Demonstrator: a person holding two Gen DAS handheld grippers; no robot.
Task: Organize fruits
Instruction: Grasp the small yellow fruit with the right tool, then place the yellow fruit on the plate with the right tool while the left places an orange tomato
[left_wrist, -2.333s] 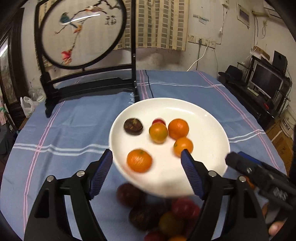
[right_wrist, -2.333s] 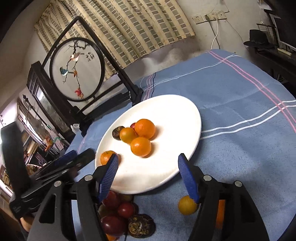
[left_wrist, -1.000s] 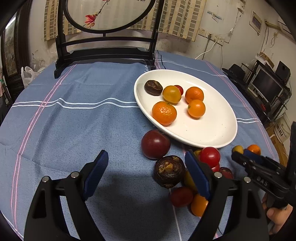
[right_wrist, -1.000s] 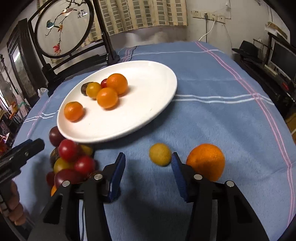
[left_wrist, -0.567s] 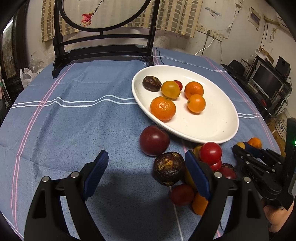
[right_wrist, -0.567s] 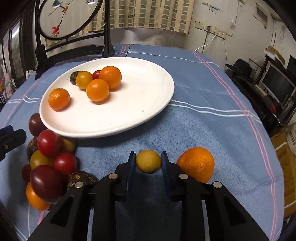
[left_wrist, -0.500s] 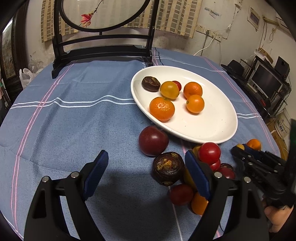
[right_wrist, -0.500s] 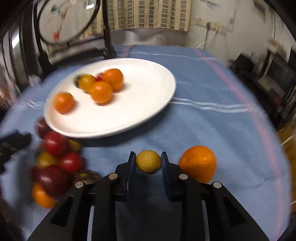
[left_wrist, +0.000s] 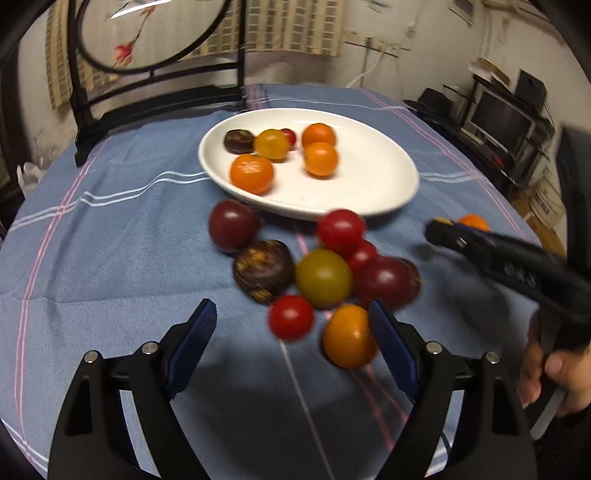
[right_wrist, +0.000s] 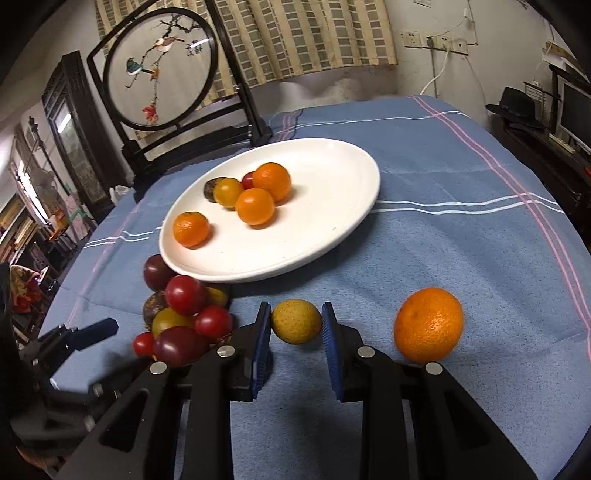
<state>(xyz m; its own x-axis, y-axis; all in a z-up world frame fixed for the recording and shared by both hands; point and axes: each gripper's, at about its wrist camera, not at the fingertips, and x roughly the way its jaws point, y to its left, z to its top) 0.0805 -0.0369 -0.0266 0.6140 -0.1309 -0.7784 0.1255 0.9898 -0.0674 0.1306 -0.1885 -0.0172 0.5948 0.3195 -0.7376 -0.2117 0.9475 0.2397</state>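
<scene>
- The right tool is clamped on a small yellow fruit, just above the blue-clothed worktop, beside an orange.
- The left tool gapes wide, holding nothing, over a fruit pile near the white plate.

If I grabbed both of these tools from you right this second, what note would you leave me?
Right gripper: shut on the small yellow fruit, near the white plate.
Left gripper: open, empty, over the loose fruit pile.
Done: six fruits sit on the plate.
Left: plate the yellow fruit, then the big orange beside it on the blue tablecloth, then the pile.
</scene>
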